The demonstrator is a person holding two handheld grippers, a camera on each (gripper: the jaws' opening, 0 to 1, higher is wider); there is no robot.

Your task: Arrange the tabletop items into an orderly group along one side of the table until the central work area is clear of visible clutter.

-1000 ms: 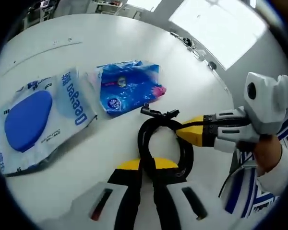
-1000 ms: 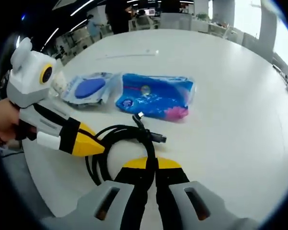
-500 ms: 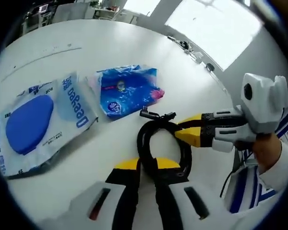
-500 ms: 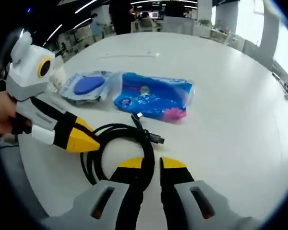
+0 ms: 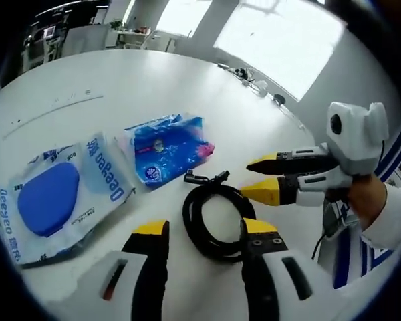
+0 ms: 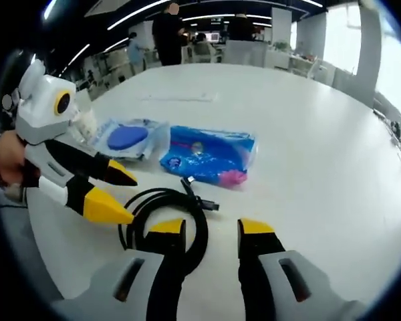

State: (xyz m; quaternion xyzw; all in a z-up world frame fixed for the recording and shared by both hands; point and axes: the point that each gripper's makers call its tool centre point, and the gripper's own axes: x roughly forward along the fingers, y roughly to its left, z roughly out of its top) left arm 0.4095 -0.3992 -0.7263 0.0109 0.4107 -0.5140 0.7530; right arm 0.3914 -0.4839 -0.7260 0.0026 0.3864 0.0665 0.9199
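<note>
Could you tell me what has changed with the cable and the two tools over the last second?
Both tools have let go: the left tool and right tool, shut on the coiled black cable a second ago, now stand open and drawn back. The cable lies on the table; the two packets seem unmoved.

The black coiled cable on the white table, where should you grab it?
Probably grip the black coiled cable across one side of its loop, coming from above. It lies flat, so its bundled strands make a narrow band the open left gripper could straddle. Avoid the loose plug ends sticking out; they would likely let the coil unwind.
</note>
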